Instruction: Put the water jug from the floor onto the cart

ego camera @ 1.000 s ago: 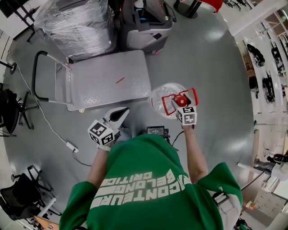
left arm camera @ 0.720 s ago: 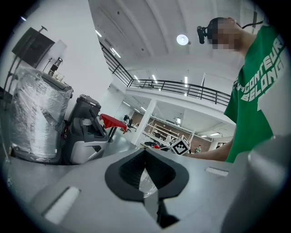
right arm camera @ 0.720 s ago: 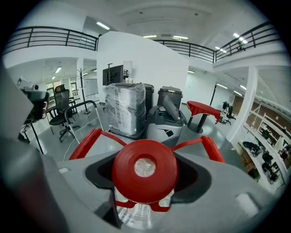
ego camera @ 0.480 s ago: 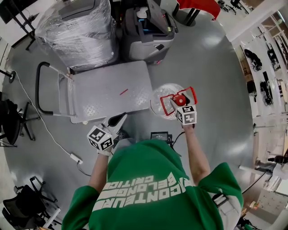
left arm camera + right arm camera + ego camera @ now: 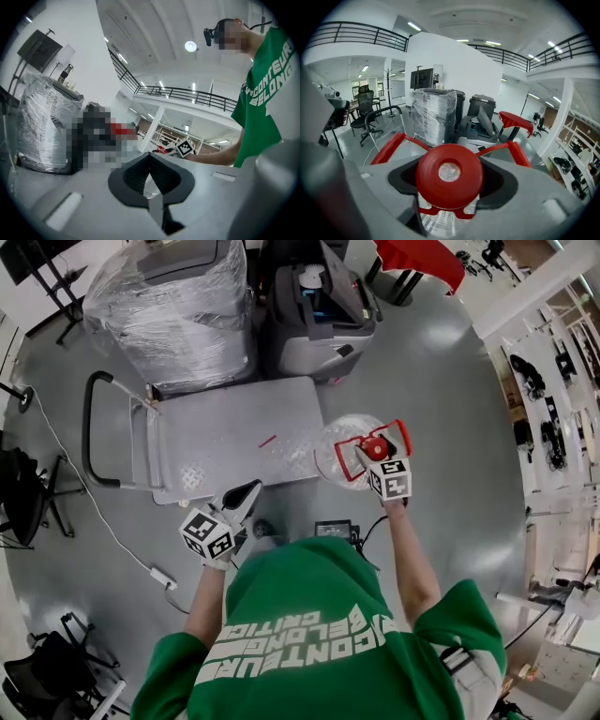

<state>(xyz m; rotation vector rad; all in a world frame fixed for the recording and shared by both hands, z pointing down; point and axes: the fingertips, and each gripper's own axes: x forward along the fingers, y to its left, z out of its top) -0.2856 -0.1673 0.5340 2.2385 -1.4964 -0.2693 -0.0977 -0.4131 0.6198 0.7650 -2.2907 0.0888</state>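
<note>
Two grippers, one load. The cart (image 5: 234, 432) waits at left. The left gripper (image 5: 249, 491), jaws pressed together on nothing, hangs idle at the cart's near edge. The water jug (image 5: 336, 454) hangs just beside the cart's right edge, likely ready to swing over. The right gripper (image 5: 377, 452) clamps its neck under the red cap (image 5: 449, 174); only the right gripper view shows that grip plainly.

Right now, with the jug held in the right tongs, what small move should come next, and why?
Probably carry the water jug a little to the left, over the cart deck, before lowering it. The right tongs are closed on its neck under the red cap. In the head view the jug overlaps only the deck's right edge and is not yet fully over it.
</note>
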